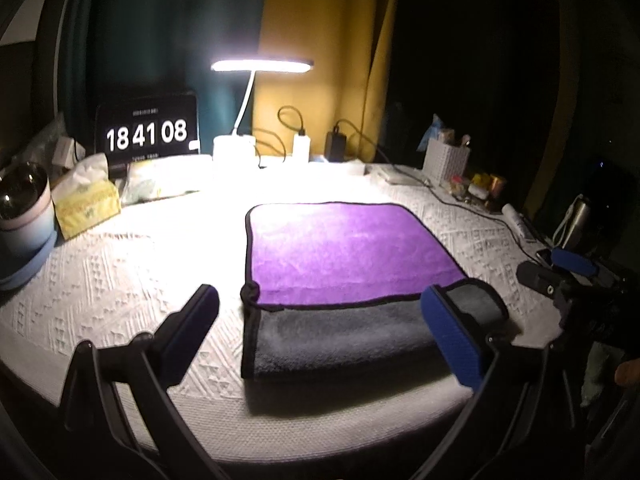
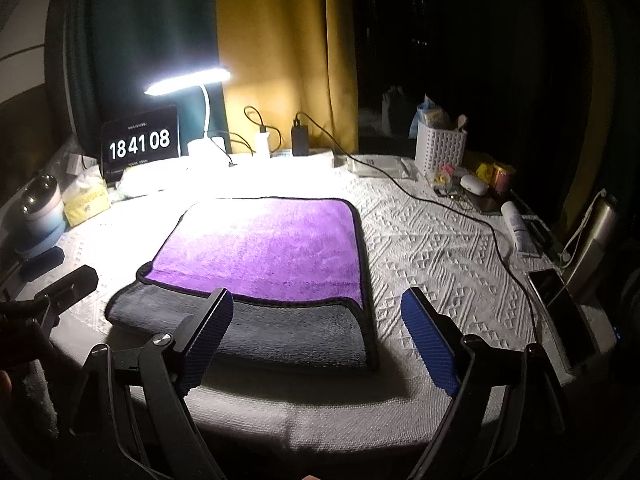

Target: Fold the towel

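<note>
Towel lies flat mid-table, both my grippers spread wide and empty.

I judge one fold is already laid: the purple layer stops short of the near edge, leaving a grey band at 6 o'clock, handy for another fold. My left gripper hangs over the near left corner, my right gripper over the near right one, neither touching cloth. The lamp at 12 o'clock washes out the far edge; the table's near rim is cut off.

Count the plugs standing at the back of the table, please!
2: a white charger plug beside the lamp base, and a black charger plug just right of it. More may hide in the dark.
</note>
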A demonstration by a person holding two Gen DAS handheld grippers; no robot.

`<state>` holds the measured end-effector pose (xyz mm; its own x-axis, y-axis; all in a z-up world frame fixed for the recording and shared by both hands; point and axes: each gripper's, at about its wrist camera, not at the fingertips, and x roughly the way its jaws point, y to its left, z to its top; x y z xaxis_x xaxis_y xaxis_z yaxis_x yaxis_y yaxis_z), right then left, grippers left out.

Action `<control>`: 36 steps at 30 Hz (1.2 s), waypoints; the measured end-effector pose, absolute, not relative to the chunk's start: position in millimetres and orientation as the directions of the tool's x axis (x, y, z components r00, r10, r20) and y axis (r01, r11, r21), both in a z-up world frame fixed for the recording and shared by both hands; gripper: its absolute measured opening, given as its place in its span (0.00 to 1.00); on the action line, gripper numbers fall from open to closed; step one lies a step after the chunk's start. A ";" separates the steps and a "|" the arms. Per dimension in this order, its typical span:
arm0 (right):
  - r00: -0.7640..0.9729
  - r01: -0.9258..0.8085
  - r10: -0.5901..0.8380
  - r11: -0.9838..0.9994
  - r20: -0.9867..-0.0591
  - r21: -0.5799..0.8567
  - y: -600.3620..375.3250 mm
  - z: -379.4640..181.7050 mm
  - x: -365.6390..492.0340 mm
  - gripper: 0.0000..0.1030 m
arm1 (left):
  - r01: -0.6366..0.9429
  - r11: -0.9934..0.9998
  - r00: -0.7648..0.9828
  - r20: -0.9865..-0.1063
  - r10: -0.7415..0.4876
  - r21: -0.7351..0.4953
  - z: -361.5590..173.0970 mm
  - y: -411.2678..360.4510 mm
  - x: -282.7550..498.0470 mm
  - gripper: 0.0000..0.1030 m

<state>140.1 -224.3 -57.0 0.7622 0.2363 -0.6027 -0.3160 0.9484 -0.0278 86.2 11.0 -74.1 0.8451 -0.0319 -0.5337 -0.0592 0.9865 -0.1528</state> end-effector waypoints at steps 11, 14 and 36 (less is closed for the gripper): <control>0.701 -0.329 0.237 0.944 -0.672 -0.010 -226.9 -84.3 177.3 0.73 | -0.098 0.977 0.764 -0.644 -0.048 -0.189 -109.9 26.5 121.8 0.87; 0.685 -0.336 0.240 0.942 -0.688 -0.006 -227.5 -92.1 187.0 0.71 | -0.109 0.978 0.744 -0.667 -0.040 -0.180 -117.5 28.7 130.7 0.85; 0.581 -0.381 0.246 0.924 -0.776 0.008 -231.0 -142.5 227.1 0.30 | -0.161 0.974 0.662 -0.749 -0.013 -0.159 -157.9 39.2 155.1 0.39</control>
